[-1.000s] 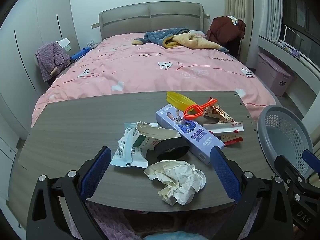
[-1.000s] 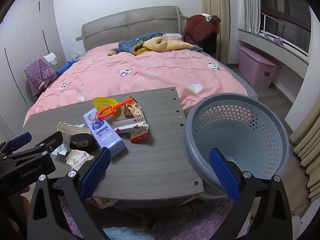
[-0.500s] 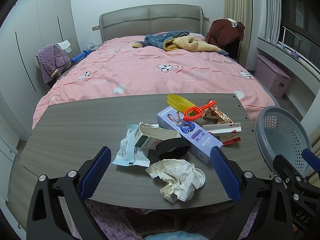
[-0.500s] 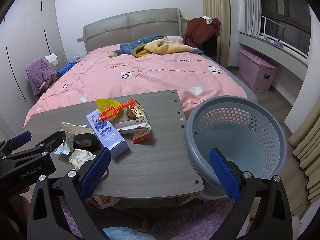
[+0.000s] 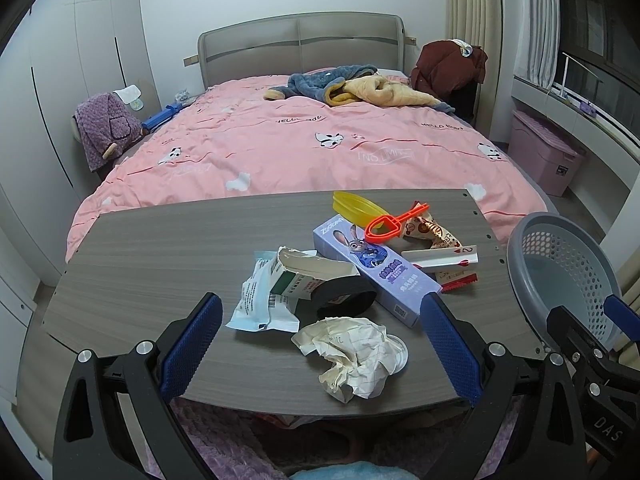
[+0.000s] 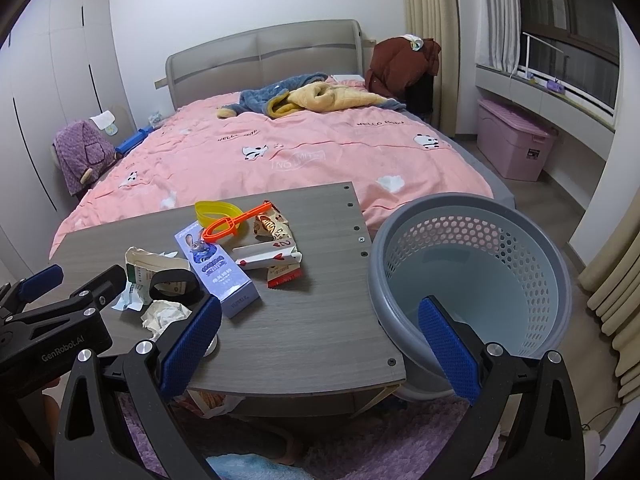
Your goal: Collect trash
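Dim, bluish indoor light, soft shadows, sharp focus, strong fisheye edge warping.

pink bedspread (image 5: 304,152) fills frame centre | blue and yellow garment (image 5: 356,88) heaped near grey headboard (image 5: 300,46), upper centre | purple robe (image 5: 102,130) at left | pink storage box (image 6: 516,138) at right, under window ledge

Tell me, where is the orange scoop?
In both views the orange scoop lies at the table's far right, across the yellow bowl and the purple box, beside a snack wrapper.
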